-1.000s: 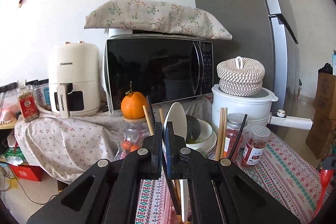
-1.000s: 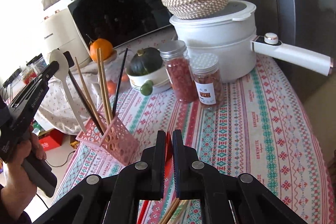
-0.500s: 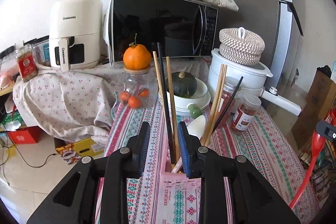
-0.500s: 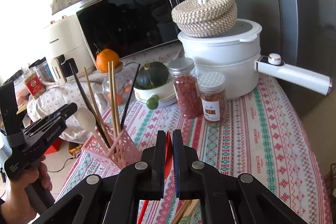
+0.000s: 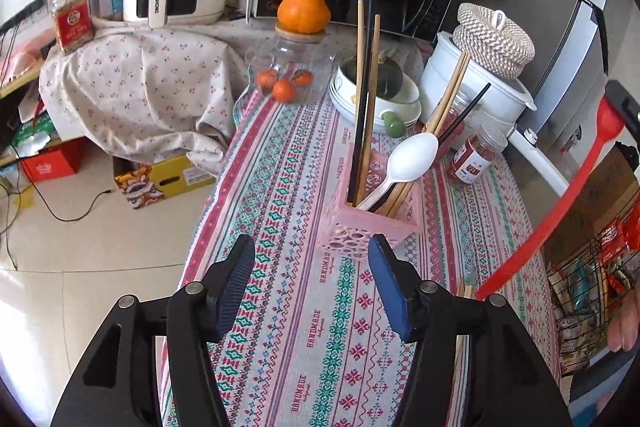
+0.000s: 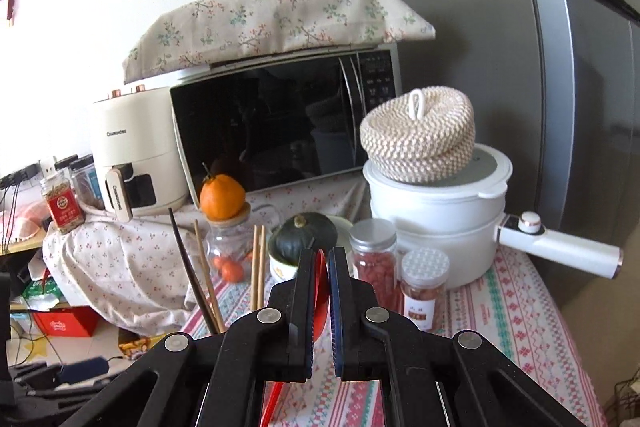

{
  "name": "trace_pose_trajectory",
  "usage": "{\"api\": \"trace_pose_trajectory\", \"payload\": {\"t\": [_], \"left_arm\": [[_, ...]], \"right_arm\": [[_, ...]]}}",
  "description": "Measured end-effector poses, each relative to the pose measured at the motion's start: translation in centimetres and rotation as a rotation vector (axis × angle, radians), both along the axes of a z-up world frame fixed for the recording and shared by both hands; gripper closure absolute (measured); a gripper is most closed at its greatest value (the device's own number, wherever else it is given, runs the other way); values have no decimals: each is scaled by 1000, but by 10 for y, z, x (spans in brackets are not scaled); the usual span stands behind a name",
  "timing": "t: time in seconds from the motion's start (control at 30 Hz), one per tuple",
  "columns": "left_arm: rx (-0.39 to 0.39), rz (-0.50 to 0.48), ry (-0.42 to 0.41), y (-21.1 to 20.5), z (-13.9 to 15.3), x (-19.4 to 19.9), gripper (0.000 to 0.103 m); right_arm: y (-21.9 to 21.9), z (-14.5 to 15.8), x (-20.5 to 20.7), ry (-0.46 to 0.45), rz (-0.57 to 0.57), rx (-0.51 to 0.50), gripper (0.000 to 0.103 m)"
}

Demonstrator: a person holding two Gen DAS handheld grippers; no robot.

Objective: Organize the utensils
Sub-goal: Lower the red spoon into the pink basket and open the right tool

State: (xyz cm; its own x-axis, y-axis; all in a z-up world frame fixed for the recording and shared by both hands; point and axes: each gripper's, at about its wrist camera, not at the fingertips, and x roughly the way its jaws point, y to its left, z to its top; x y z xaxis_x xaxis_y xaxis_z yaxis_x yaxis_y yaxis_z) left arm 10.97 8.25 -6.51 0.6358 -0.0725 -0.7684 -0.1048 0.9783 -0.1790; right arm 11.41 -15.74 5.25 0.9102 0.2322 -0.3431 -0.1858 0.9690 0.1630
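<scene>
Two grippers are in play. The left gripper [image 5: 311, 261] has just been opening; its jaws stand apart with nothing between them, above the patterned striped tablecloth [image 5: 332, 339], on the near side of the pink perforated plastic utensil holder [image 5: 366, 227]. Inside that holder a white plastic spoon [image 5: 408, 163] is seen leaning to the right, bowl up, among wooden chopsticks [image 5: 374, 75] and black chopsticks [image 5: 464, 119].

The right gripper [image 6: 322, 259] is clenched on a long red plastic utensil [image 5: 560, 203], which is held aloft at the right of the table, well apart from the holder; which kind of utensil it is cannot be told. More wooden chopsticks [image 5: 464, 291] lie on the cloth just right of the left gripper.

Handling, as judged: the red piece looks light, stiff and smooth, so some slip or swivel in the pads is possible. A hold on the shaft towards the upper end is advised, so that the other end can be dropped into the holder. The holder is light and may tip if knocked.
</scene>
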Motion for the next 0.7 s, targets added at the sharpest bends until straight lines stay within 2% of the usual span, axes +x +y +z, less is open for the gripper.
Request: {"api": "trace_pose_trajectory", "payload": {"t": [0.17,0.33,0.57,0.7], "left_arm": [[-13,-21,74,0,-18,8,38],[2,-30,126,3,-32,15,35],[-3,-11,143,12,-38,20,31],[2,-16,139,10,-37,21,29]], "right_arm": [[24,5,13,-98,-38,-23,98],[45,-2,26,-159,-75,-40,98],[65,-18,40,-197,-105,-87,98],[72,-28,51,-175,-109,-89,97]]}}
